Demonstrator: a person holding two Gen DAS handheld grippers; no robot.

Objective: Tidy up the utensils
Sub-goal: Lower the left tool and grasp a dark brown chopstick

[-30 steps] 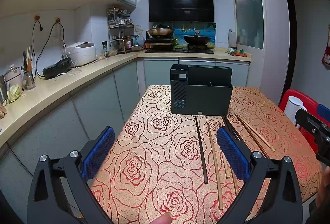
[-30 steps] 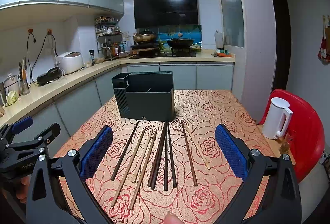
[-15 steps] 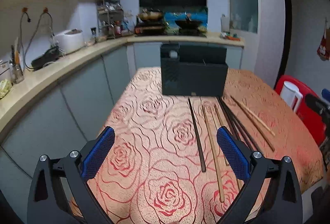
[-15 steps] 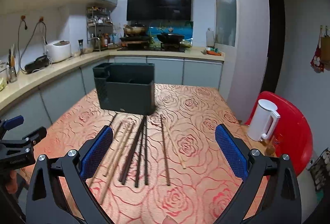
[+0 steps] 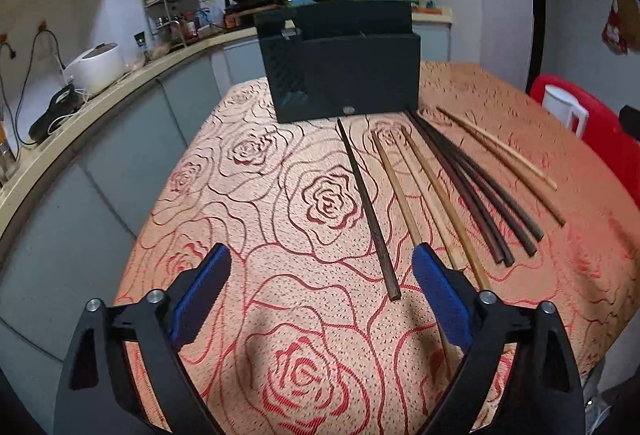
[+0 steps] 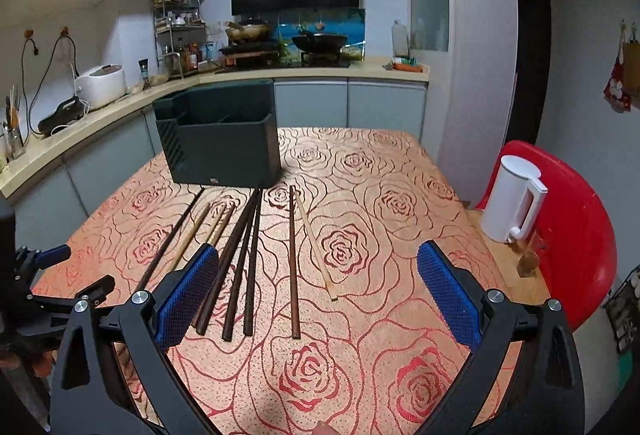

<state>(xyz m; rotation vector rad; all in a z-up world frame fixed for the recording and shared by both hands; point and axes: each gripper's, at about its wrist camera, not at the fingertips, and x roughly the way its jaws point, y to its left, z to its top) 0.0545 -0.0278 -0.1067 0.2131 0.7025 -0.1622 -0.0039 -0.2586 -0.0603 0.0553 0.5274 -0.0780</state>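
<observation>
Several chopsticks lie side by side on the rose-patterned tablecloth: a lone dark chopstick [image 5: 368, 207], light bamboo ones [image 5: 436, 191], a dark bundle [image 5: 476, 187] [image 6: 240, 267], a brown one [image 6: 294, 263] and a pale one [image 6: 316, 247]. A dark grey utensil holder [image 5: 344, 75] [image 6: 220, 135] stands upright behind their far ends. My left gripper [image 5: 322, 299] is open and empty, low over the near end of the lone dark chopstick. My right gripper [image 6: 318, 295] is open and empty above the near ends of the brown and pale chopsticks.
A white kettle [image 6: 512, 199] stands on a red chair [image 6: 576, 227] at the table's right edge. The left gripper's body [image 6: 36, 291] shows at the lower left of the right wrist view. A kitchen counter [image 5: 80, 123] runs along the left and back.
Both grippers have moved forward and down toward the chopsticks. The left gripper has come much closer to the table. Both stay open.
</observation>
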